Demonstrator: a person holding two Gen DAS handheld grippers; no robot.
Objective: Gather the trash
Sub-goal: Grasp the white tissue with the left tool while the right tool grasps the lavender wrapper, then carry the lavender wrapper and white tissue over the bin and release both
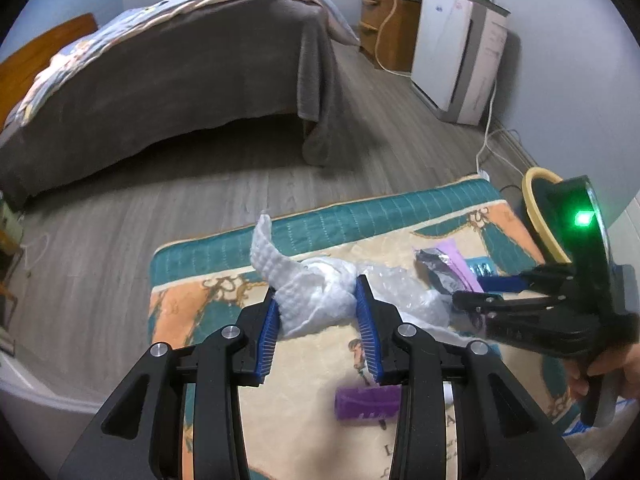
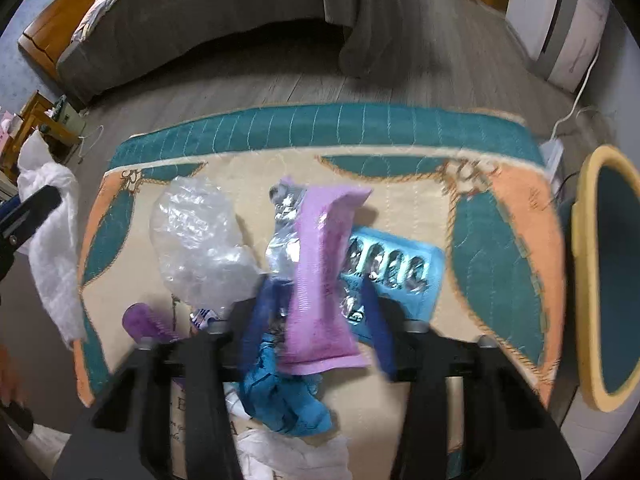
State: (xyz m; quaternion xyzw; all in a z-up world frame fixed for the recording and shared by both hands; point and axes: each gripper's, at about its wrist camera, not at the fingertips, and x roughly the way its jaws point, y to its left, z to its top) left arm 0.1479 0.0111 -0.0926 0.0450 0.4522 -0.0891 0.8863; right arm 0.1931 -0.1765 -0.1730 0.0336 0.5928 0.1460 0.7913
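Observation:
My left gripper (image 1: 316,300) is shut on a white paper towel (image 1: 304,284) and holds it above the patterned rug (image 1: 320,216); the towel also shows in the right wrist view (image 2: 52,216). My right gripper (image 2: 320,300) is closed around a purple wrapper (image 2: 320,280) with a silver foil inside, lifted off the rug; the wrapper also shows in the left wrist view (image 1: 452,268). On the rug lie clear bubble wrap (image 2: 196,240), a blue blister pack (image 2: 396,276), a crumpled blue glove (image 2: 280,396) and a purple ridged piece (image 1: 368,402).
A bin with a yellow rim (image 2: 584,280) stands at the rug's right edge. A bed with a grey cover (image 1: 180,64) is beyond the rug across wooden floor. A white appliance (image 1: 460,48) and cable stand at the far right wall.

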